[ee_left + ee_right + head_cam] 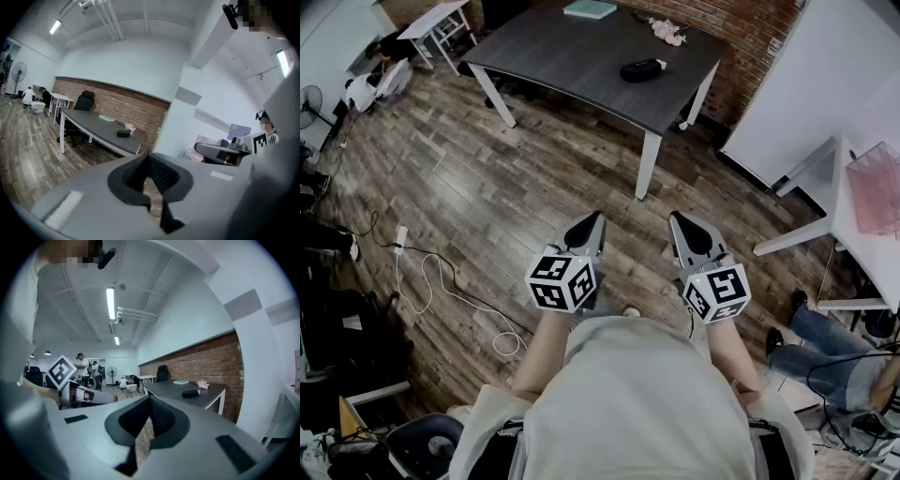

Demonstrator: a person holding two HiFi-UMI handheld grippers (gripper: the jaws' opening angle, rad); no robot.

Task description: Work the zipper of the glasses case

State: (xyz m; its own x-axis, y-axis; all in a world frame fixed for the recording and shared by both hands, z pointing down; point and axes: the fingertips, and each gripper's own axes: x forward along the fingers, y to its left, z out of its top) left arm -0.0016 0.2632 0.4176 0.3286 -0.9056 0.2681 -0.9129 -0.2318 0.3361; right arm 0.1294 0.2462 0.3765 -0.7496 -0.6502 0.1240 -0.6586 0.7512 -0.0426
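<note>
A dark table point(581, 75) stands well ahead, the black glasses case point(643, 69) lying near its right edge. Left gripper point(592, 225) and right gripper point(679, 223) hang at the person's waist, jaws closed together on nothing: work likely hasn't started, and the next move calls for approaching and opening them. The zipper is too small to see.

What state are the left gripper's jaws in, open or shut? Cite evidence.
Shut. The left gripper shows its jaws meeting at the tips, nothing held between them.
</note>
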